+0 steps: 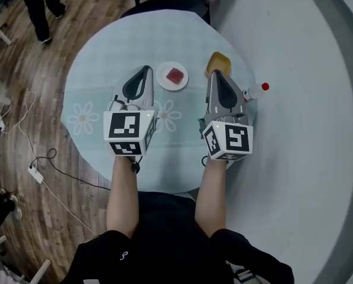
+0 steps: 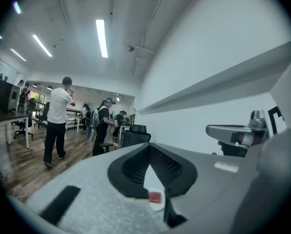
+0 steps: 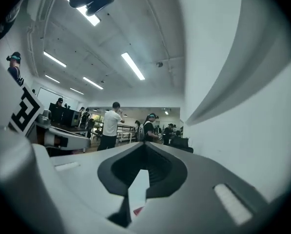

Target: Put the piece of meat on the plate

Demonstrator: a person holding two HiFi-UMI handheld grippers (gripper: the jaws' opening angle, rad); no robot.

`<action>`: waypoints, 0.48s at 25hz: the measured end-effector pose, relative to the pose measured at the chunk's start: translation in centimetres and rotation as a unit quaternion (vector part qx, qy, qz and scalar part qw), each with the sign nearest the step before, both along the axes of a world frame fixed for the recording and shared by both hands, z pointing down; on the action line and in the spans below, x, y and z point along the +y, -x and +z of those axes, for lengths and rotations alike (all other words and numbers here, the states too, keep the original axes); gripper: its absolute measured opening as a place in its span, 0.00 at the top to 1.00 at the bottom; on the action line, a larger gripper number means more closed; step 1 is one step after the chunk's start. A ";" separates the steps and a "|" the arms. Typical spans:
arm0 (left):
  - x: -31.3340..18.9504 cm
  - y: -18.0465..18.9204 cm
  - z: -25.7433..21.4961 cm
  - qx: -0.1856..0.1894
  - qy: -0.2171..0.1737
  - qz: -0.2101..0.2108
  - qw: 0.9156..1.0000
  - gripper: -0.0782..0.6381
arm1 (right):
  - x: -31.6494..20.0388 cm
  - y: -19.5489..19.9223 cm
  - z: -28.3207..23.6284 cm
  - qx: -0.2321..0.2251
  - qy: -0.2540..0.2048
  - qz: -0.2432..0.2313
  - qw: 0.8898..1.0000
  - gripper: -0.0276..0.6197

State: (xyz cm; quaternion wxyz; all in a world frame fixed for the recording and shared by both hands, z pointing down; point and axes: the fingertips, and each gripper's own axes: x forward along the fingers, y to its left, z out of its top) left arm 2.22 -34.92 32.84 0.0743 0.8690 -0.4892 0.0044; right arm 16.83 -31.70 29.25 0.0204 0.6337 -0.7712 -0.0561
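A red piece of meat (image 1: 175, 75) lies on a small white plate (image 1: 164, 81) at the far middle of the round table. My left gripper (image 1: 145, 70) hovers just left of the plate, its jaws shut and empty. My right gripper (image 1: 217, 74) hovers to the plate's right, also shut and holding nothing. Both point level over the table. In the left gripper view, the meat (image 2: 155, 197) and the plate's rim (image 2: 158, 207) show below the shut left gripper (image 2: 147, 146). The right gripper view shows the right gripper (image 3: 145, 144) with its tips together.
A yellow-brown bowl (image 1: 219, 63) sits at the table's far right, partly behind my right gripper. A small bottle with a red cap (image 1: 256, 90) lies near the right edge. The table (image 1: 99, 70) wears a pale blue cloth. People stand on the wooden floor beyond.
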 end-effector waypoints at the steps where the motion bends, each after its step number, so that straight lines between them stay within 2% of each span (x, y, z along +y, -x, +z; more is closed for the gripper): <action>1: 0.0 0.0 -0.9 0.000 -0.011 -0.004 1.000 0.90 | 0.3 0.0 -0.5 -0.008 -0.006 0.000 1.000 0.95; 6: 1.8 0.3 -2.1 -0.006 -0.048 -0.010 0.999 0.90 | 1.9 0.9 0.5 -0.044 0.023 -0.025 0.998 0.95; 9: 2.5 0.1 -1.2 -0.013 -0.046 -0.007 0.999 0.90 | 2.1 1.1 2.5 0.000 0.061 -0.012 0.998 0.95; 12: 2.7 0.0 -0.5 -0.022 -0.043 -0.003 0.999 0.90 | 2.4 1.7 3.2 0.032 0.074 -0.011 0.997 0.95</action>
